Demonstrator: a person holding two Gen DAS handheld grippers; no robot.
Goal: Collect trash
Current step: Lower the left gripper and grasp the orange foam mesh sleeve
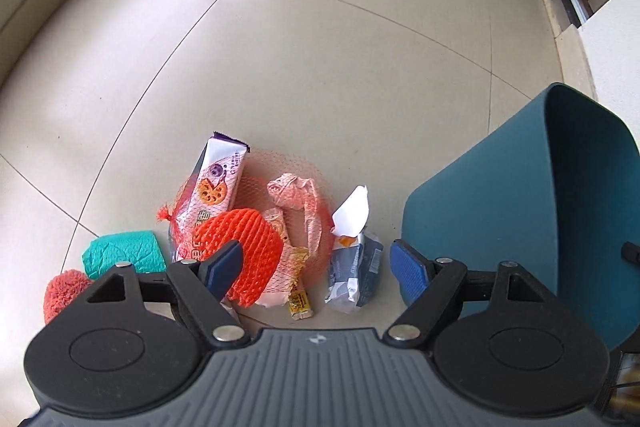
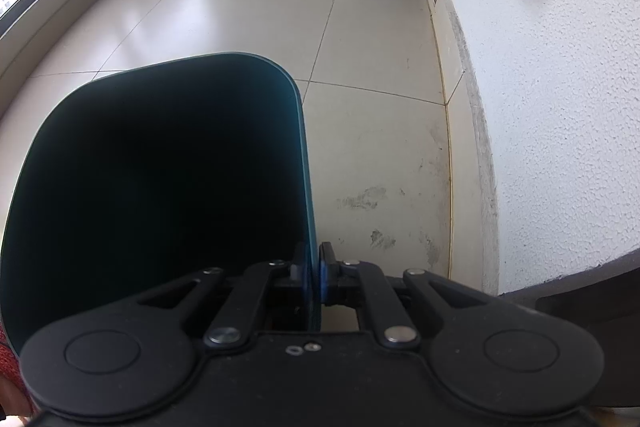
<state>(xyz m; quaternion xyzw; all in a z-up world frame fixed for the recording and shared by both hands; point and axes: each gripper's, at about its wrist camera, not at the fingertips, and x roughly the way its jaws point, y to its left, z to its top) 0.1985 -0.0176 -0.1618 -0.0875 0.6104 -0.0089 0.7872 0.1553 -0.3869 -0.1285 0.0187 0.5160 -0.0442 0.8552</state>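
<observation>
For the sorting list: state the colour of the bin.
Dark teal bin, its inside too dark to read; the left wrist view shows it best.

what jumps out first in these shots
A bright heap of trash on the pale floor: an orange foam net lying over red mesh and a pink wrapper. To its right stands the teal bin, its rim pinched by the right gripper.

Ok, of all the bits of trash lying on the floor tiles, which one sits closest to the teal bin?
The crumpled grey-and-white wrapper with the white paper flap. It lies just left of the teal bin; the orange foam fruit net and the rest lie further left.
</observation>
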